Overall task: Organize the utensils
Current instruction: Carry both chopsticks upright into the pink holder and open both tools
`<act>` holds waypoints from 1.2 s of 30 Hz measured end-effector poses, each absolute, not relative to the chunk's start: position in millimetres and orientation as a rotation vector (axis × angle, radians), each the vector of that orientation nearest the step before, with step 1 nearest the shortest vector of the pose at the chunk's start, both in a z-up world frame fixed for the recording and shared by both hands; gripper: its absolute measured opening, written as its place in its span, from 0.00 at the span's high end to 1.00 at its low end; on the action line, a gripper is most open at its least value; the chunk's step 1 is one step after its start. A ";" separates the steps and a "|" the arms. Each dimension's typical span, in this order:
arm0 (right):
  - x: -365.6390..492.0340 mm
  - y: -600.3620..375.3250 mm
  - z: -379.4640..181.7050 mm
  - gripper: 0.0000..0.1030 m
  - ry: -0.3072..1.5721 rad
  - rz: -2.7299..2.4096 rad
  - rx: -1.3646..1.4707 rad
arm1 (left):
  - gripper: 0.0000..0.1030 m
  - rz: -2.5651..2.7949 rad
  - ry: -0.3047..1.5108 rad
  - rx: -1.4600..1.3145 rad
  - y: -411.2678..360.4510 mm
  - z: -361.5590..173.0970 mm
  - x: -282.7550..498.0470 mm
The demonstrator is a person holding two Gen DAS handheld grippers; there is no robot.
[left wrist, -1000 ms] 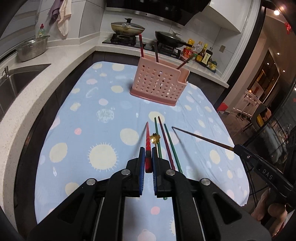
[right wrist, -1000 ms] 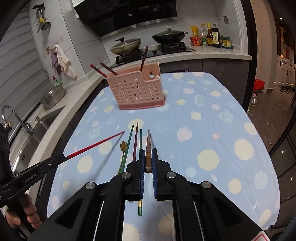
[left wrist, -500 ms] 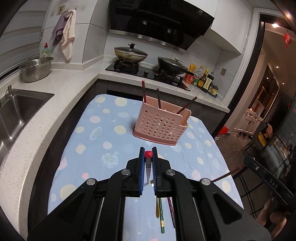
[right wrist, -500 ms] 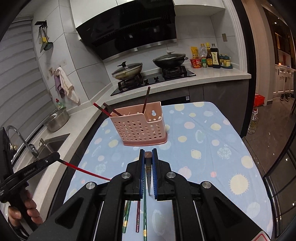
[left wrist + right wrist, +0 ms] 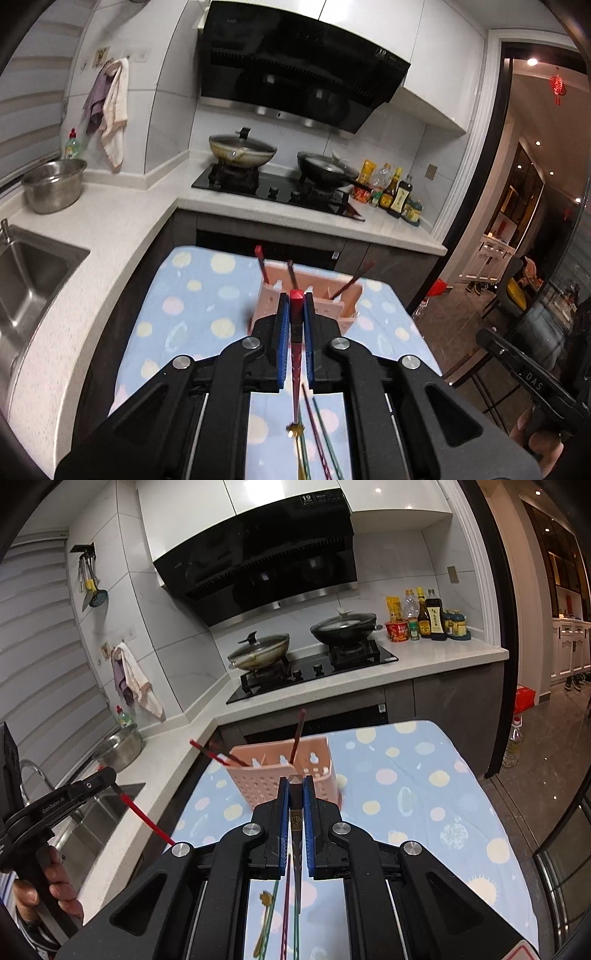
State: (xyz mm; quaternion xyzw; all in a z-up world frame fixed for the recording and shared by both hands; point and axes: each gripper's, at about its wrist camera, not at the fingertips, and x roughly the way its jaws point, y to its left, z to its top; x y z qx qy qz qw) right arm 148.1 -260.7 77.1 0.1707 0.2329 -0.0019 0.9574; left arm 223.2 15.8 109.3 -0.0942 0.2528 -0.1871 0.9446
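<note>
The left gripper [image 5: 296, 301] clamps 1 red chopstick [image 5: 295, 354] and the right gripper [image 5: 294, 784] clamps 1 dark chopstick [image 5: 296, 823], with the pink holder [image 5: 273, 775] at 12 o'clock.

Pale blue tablecloth [image 5: 413, 775] dotted with cream, pink and white circles and little suns. On it, a salmon-pink perforated plastic utensil caddy [image 5: 258, 781] with dark red and brown chopsticks poking out. Bright red chopstick [image 5: 296, 332] sits between the left gripper [image 5: 296, 328]'s royal-blue pads [image 5: 283, 332]; dark brown chopstick [image 5: 295, 812] between the right gripper [image 5: 294, 808]'s blue pads, black frames on both. Green and maroon chopsticks [image 5: 319, 435] lie below, beside a gold flower-topped stick [image 5: 295, 430]. Glossy black range hood [image 5: 258, 554], white tiles.
</note>
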 end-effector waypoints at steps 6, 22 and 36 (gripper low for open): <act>181.3 -270.8 108.4 0.93 0.410 -0.003 0.338 | 0.93 -0.408 0.434 -0.180 -0.7 147.3 252.2; 282.7 -295.6 143.6 0.93 0.328 -0.065 0.300 | 0.93 -0.396 0.316 -0.135 -41.5 193.6 344.1; 347.1 -289.8 99.1 0.93 0.440 -0.057 0.266 | 0.93 -0.317 0.429 -0.091 -41.9 139.9 403.4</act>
